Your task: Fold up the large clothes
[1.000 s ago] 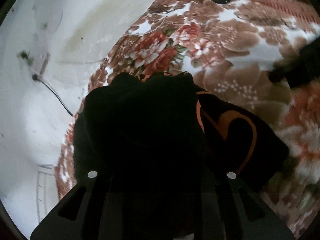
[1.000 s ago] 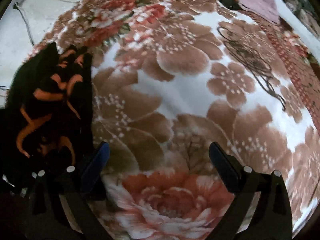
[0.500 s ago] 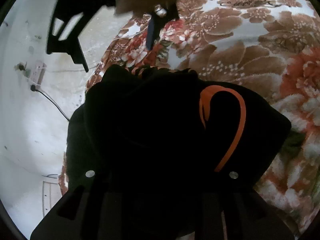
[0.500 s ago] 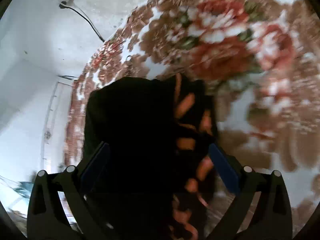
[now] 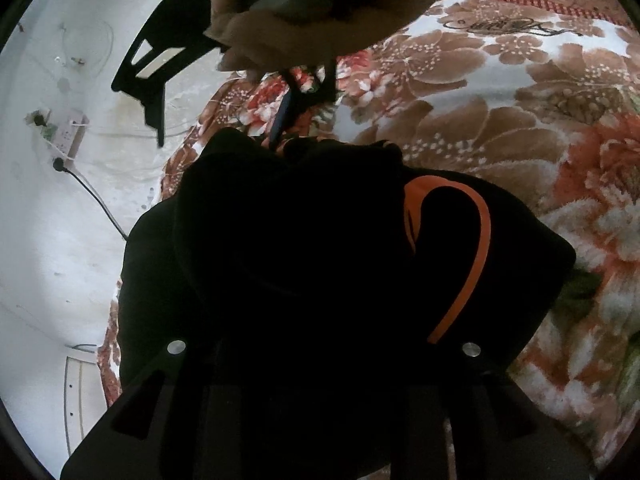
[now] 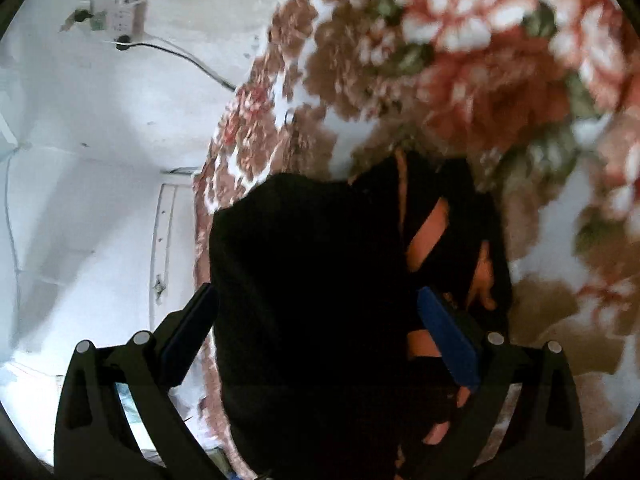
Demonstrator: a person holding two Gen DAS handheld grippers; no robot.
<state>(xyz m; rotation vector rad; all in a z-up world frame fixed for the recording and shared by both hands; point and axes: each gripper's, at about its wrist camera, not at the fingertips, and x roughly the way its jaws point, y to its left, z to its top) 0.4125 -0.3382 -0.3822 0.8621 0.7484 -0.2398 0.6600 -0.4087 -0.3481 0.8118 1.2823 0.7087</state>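
A black garment with orange stripes (image 5: 328, 264) lies bunched on a floral blanket (image 5: 500, 128), near the blanket's edge beside a pale floor. Everything here is placed relative to that garment.

At the garment's near side, the left gripper (image 5: 320, 360) is buried in the dark cloth. Its fingers are hidden, so I cannot tell whether they are pinching the cloth or merely under it.

Beyond the garment's far edge, in the left wrist view, a hand (image 5: 288, 28) holds the right gripper (image 5: 228, 120), tips pointing down at the cloth. In its own view the right gripper (image 6: 316, 320) has its blue-padded fingers (image 6: 448, 336) spread wide, straddling the garment's folded bulk without closing.

To do this step well, I would judge the right gripper should catch one clean layer at the edge, not the whole wad, before both lift together and lay it flat.
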